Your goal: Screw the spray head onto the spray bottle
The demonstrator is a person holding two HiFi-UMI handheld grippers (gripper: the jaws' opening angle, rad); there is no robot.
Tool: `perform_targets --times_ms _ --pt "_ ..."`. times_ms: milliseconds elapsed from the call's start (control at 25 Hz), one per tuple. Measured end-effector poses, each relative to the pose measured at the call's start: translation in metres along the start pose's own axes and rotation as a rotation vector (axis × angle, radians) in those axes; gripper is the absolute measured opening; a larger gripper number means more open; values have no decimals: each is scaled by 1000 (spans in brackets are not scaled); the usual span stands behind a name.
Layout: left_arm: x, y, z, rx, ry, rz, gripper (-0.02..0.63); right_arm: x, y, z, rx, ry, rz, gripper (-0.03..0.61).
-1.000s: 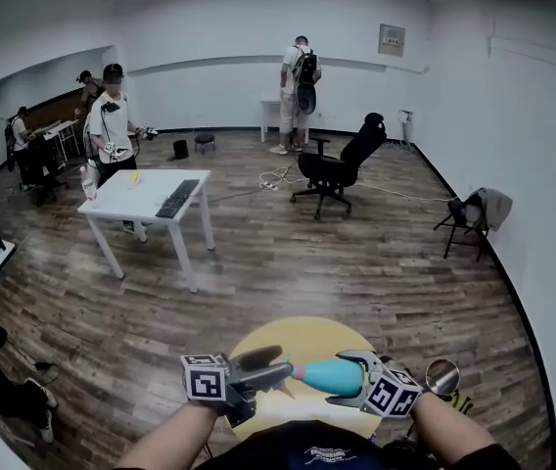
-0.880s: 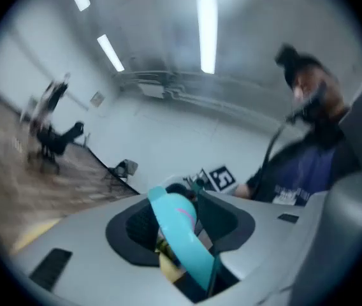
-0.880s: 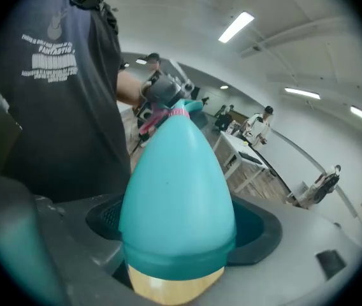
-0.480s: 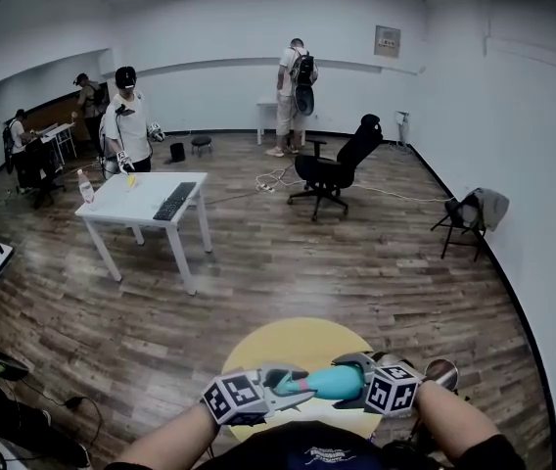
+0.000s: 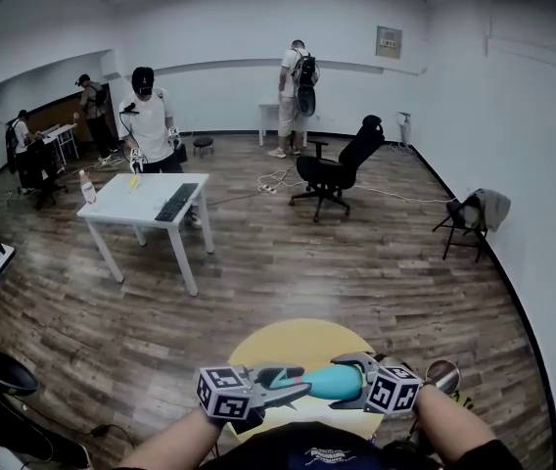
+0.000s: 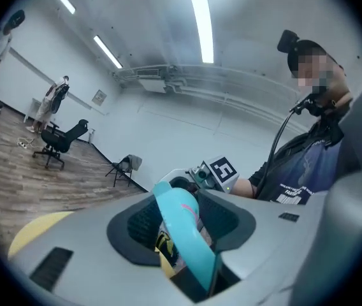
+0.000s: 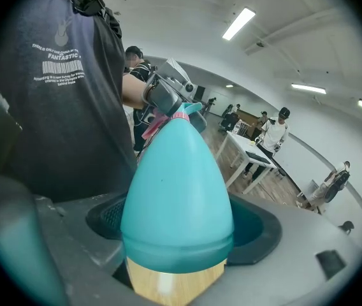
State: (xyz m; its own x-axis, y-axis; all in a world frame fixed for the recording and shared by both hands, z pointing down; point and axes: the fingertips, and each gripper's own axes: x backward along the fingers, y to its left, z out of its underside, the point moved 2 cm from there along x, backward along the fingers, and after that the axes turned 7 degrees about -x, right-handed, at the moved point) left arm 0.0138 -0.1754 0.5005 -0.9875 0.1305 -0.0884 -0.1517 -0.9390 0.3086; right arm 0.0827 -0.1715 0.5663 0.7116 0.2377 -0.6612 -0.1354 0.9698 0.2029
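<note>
over table (image 5: 298, 336), left hand-held gripper (image 5: 294, 388) just closed onto spray head (image 6: 181, 225), right hand-held gripper (image 5: 349, 382) clamping spray bottle (image 7: 178, 196)

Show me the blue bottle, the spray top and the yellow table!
bottle (image 7: 178, 190), right gripper view, on the middle of its wide teal body.
spray top (image 6: 185, 229), left gripper view, on its teal plastic side.
table (image 5: 302, 341), head view, on a bare part of the round yellow top.
</note>
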Motion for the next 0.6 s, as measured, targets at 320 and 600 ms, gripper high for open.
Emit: perform_targets --times_ms 320,600 --pt "5 5 -2 50 -52 -2 169 5 -4 -8 20 -34 62 446" --pt "59 41 -25 376 -444 -41 167 55 -45 -20 -246 -384 248 449"
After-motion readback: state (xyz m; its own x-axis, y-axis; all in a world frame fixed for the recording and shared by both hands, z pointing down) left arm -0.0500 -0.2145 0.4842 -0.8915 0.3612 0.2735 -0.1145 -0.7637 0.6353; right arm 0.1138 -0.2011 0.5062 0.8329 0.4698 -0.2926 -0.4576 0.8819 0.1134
